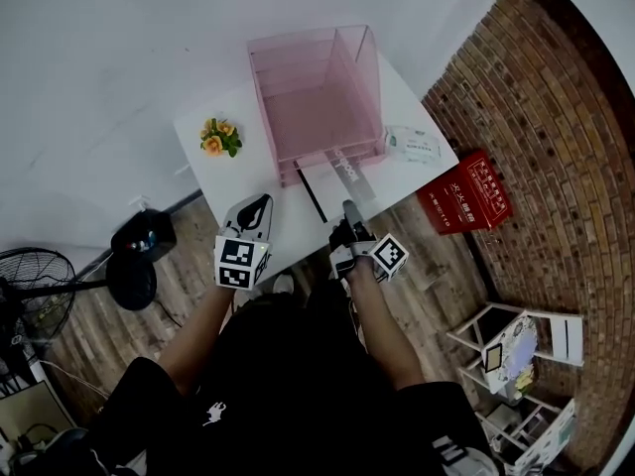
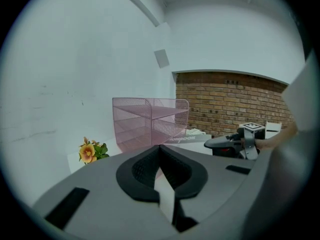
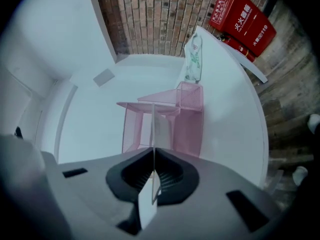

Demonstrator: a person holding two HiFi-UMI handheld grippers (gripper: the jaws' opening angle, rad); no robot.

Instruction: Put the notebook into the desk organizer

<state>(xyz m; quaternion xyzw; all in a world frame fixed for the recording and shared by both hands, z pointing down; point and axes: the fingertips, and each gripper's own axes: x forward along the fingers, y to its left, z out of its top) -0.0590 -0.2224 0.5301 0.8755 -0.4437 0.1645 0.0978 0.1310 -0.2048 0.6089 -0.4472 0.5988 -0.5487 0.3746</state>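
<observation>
One thin, flat grey notebook [image 1: 347, 175], clamped edge-on in my right gripper [image 1: 349, 209] just below the middle of the head view. Its far end is right at the front of the pink wire-mesh desk organizer [image 1: 317, 97], a boxy shelved thing at top centre. My left gripper [image 1: 256, 208] sits further left, jaws pressed together on nothing. Smooth white table [image 1: 213, 172] under it all, little orange flowers [image 1: 220, 137] left of the organizer, rough brick wall [image 1: 516, 87] on the right.
</observation>
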